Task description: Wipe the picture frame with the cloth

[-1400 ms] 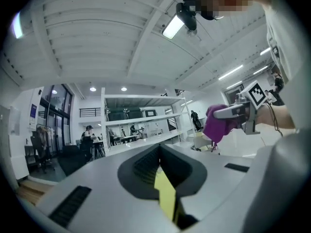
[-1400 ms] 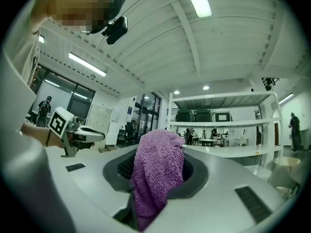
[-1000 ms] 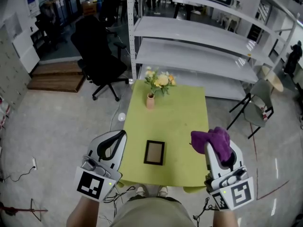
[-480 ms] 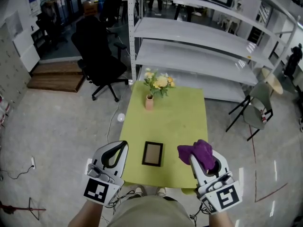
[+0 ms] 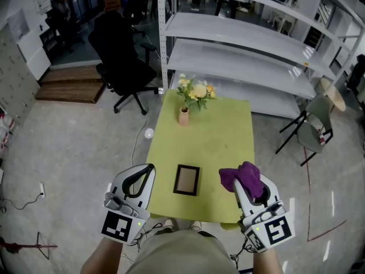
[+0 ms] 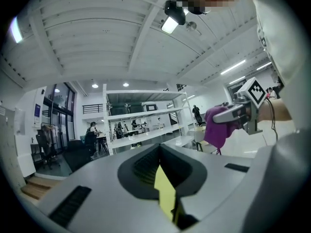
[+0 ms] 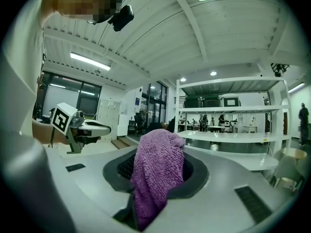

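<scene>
The black picture frame (image 5: 186, 180) lies flat near the front edge of the yellow-green table (image 5: 217, 141). My right gripper (image 5: 238, 186) hovers just right of it, shut on a purple cloth (image 5: 242, 176) that drapes over the jaws (image 7: 158, 169). Left of the frame, my left gripper (image 5: 148, 169) hangs over the table's left edge, shut with nothing in it (image 6: 160, 149). Each gripper view looks level across the room; the left gripper view shows the right gripper (image 6: 240, 111) with the cloth (image 6: 216, 127).
A vase (image 5: 183, 117) of yellow flowers (image 5: 195, 90) stands at the table's far left. White metal shelving (image 5: 239, 44) runs behind the table. A black office chair (image 5: 122, 61) is at the far left, a grey chair (image 5: 313, 130) at the right.
My right gripper has carried the cloth leftward and inward, from the table's right edge to just beside the frame. The left gripper has barely moved.
</scene>
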Tool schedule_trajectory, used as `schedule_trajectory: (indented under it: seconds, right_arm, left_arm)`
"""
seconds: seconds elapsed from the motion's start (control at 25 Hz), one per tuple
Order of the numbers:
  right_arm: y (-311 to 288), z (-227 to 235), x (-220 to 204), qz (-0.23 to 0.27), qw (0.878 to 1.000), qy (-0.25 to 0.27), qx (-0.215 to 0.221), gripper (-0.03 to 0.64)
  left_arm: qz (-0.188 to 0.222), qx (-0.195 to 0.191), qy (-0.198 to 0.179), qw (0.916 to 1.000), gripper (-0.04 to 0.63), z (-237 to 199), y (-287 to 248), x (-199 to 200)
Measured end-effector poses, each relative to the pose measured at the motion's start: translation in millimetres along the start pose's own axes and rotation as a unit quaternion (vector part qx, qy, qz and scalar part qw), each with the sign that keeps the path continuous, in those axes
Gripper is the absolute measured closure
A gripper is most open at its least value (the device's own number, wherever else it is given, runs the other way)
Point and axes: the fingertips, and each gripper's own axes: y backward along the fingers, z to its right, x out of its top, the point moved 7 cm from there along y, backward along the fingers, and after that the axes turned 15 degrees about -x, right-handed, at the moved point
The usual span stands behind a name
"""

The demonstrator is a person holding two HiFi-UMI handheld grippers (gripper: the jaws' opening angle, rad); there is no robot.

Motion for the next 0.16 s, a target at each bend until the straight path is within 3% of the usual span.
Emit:
schedule_trajectory:
  seconds: [0.16]
  right_arm:
    - [-4.2, -0.1, -2.6, -0.002, 1.000, -0.006, -0.002, 0.500]
  left_arm:
    - [-0.009, -0.008, -0.012, 0.9999, 0.589, 3.0, -2.7, -3.5]
